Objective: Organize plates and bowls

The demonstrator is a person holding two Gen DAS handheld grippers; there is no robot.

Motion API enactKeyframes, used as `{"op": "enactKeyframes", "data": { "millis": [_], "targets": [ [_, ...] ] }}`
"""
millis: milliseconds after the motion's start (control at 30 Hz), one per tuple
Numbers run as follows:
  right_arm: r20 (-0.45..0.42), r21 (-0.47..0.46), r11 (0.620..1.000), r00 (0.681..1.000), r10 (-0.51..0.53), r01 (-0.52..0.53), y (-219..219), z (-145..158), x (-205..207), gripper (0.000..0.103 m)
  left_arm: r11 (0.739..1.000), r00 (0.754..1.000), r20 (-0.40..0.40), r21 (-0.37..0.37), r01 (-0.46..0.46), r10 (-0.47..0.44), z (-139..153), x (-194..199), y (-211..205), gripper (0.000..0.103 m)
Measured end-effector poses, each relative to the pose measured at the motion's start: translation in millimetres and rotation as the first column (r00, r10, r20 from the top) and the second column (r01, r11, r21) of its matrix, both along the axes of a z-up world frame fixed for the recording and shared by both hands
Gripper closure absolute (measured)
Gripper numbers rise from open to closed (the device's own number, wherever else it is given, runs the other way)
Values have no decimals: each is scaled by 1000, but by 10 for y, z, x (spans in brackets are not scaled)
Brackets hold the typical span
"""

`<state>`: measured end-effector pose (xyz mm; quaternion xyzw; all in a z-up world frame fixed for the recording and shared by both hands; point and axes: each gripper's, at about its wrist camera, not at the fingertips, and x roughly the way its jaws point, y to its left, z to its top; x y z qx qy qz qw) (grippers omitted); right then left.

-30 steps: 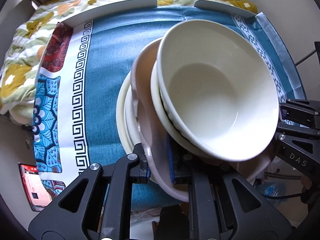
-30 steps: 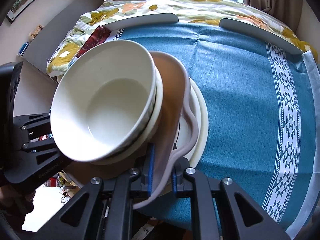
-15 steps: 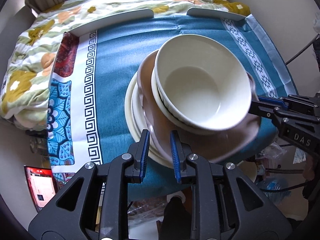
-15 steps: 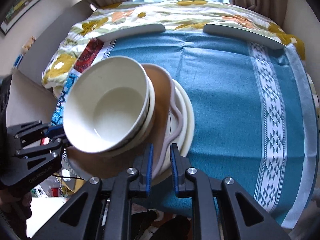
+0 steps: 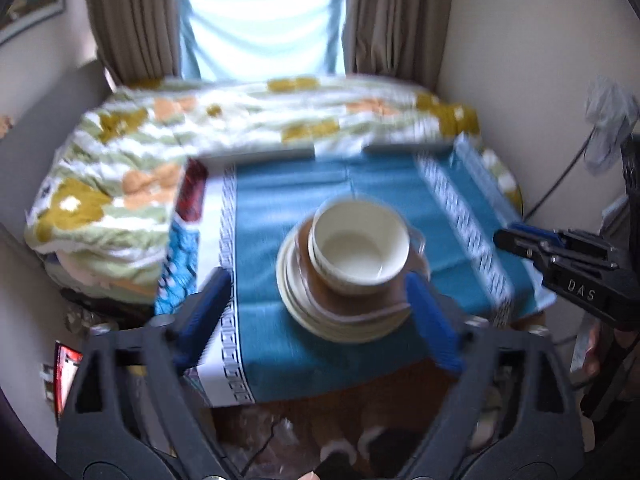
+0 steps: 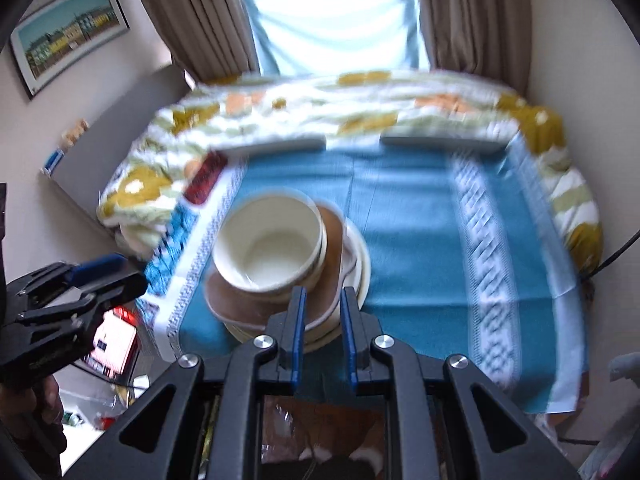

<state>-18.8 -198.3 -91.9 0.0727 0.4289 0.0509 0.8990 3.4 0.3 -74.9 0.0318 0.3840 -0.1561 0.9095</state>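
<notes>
Left wrist view. The left gripper (image 5: 316, 312) has backed off from the stack (image 5: 352, 276). One second ago its fingers were clamped on the near rim of the brown plate (image 5: 316, 276); half a second ago they stood just off that rim with a narrow gap; now they are spread wide and hold nothing. The stack has shrunk in the view and rests free on the blue tablecloth (image 5: 288, 200), toward its near edge. The right gripper (image 5: 508, 237) shows at the right edge, clear of the crockery. Judgement: the stack has been set down and released, so this placement step appears complete.

Orientation: the white bowl (image 5: 360, 246) sits mouth up on top, with a second bowl nested under it. The stack axis runs vertical. The brown plate is not round; its outline reads wider left to right, though blur makes this uncertain. Cream plates (image 5: 292, 292) lie beneath it.

Right wrist view. The right gripper (image 6: 322, 312) has also let go. One second ago its fingers pinched the brown plate (image 6: 332, 224); now a clear gap separates them and nothing lies between them. They sit at the near edge of the stack (image 6: 280, 264); contact cannot be determined because of blur. The left gripper (image 6: 120, 272) stands at the left, well apart from the white bowl (image 6: 272, 240).
</notes>
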Motion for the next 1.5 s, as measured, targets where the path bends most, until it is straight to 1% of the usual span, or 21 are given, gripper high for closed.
{"op": "enactKeyframes", "data": {
  "millis": [33,100,133,167,233,333,467,567,667,833,967,1500],
  "targets": [
    [31,-7,1000,999,-11,11,-11,119,-60,71,1000,999,38,-17,-10,10,117,-64,22,4],
    [107,-15,999,994,-27,29,-52,372,-188,17,999,995,90,-36,-39,42,302,-146,48,3],
    [142,-25,999,989,-33,37,-70,471,-231,9,997,991,118,-45,-60,65,388,-190,61,1],
    [181,-50,997,983,-40,50,-82,586,-297,7,996,987,141,-52,-77,84,454,-220,74,1],
    [222,-80,994,974,-48,67,-99,729,-397,7,992,974,189,-59,-114,123,567,-288,78,0],
    [259,-74,993,964,-66,88,-151,868,-499,7,986,950,263,-36,-162,165,658,-392,36,0],
    [310,-88,987,946,-100,133,-188,944,-604,7,988,933,329,1,-155,146,699,-515,-67,0],
    [326,-94,985,939,-105,143,-187,948,-644,6,990,923,362,1,-142,132,728,-598,-111,0],
    [346,-101,982,931,-116,160,-204,961,-667,6,993,918,379,-19,-121,119,743,-644,-147,0],
    [367,-105,977,920,-137,188,-247,1010,-700,6,992,913,389,-37,-120,125,781,-676,-199,0],
    [383,-113,973,912,-144,201,-241,1037,-714,6,993,913,389,-32,-115,119,768,-667,-221,0],
    [393,-112,972,907,-149,208,-210,1054,-694,6,993,911,397,-37,-108,113,771,-678,-230,0]
  ]
}}
